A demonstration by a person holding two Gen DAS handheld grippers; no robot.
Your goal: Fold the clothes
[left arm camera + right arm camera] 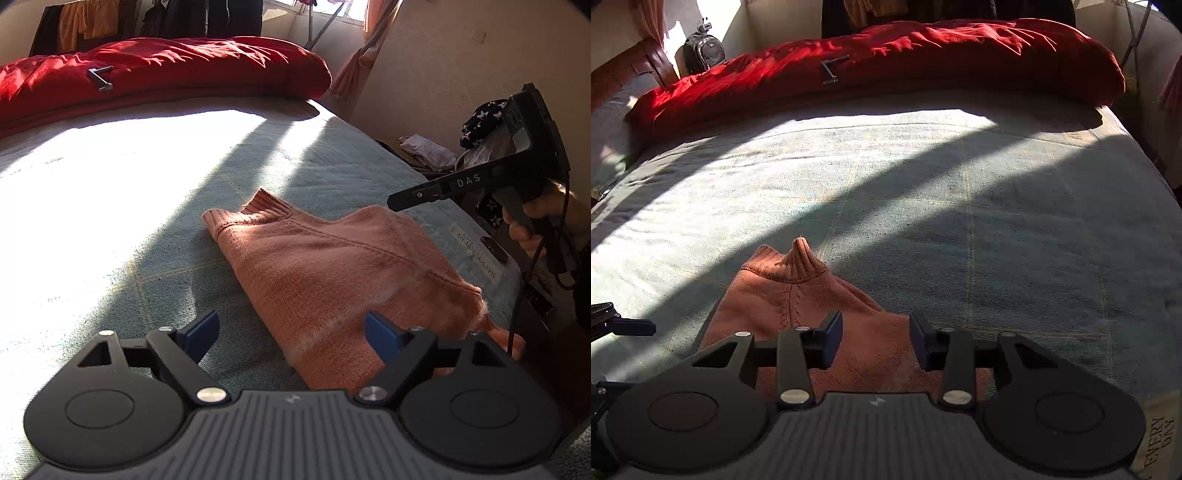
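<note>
Sweater (pixel 332 266) sits folded at lower centre, both grippers empty: left gripper (pixel 291 338) wide, right gripper (pixel 875 339) part-open. Next, you regrip an edge.

Hard sunlight enters from the window (pixel 354 11) at the far end of the room and falls across the bed cover (pixel 110 192) in a broad patch that is blown out to white in the left wrist view. 2 long dark shadow bands cross the cover diagonally. The red duvet (pixel 886 55) is lit in streaks, with deep folds in shade. Both views are sharp but bend strongly at the edges, with black corners.
</note>
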